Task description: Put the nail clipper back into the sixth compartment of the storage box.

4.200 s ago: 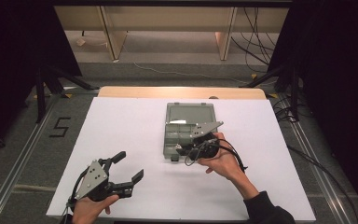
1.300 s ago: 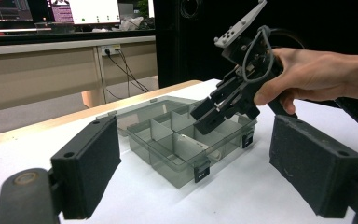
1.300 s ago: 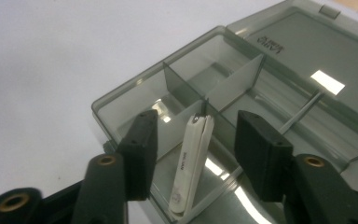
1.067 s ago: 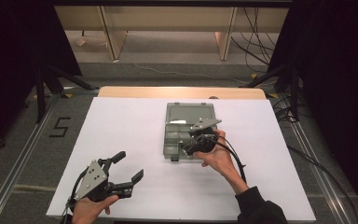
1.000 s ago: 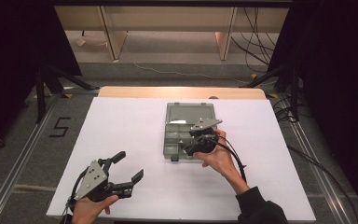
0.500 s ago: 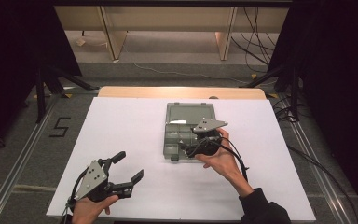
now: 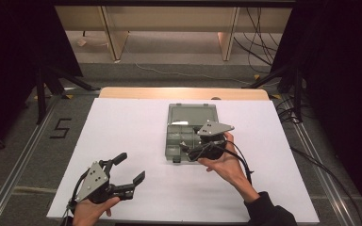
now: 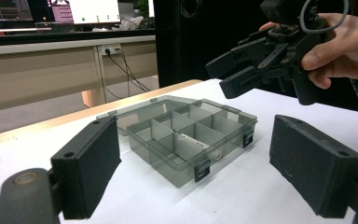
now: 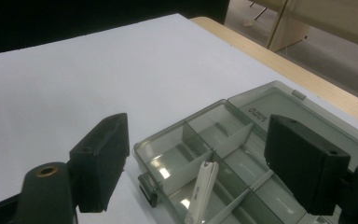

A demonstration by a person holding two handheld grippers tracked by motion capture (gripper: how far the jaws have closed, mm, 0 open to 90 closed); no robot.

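— Where is the box?
— The clear grey plastic box (image 7: 185,133) lies open near the middle of the white table (image 7: 122,122), its lid (image 7: 192,114) flat on the far side. Dividers split it into compartments.
— Anything in it?
— A thin white object (image 9: 203,191) leans in one compartment, its lower end cut off by the right gripper view's edge. I cannot tell what it is.
— And the right gripper (image 7: 193,151)?
— Above the box's near right part, jaws spread, nothing between them. From above the hand (image 7: 226,160) hides part of the box.
— The left gripper (image 7: 127,172)?
— At the near left, well apart from the box, jaws wide apart and empty; the left hand (image 7: 92,212) is cut off at the bottom edge.
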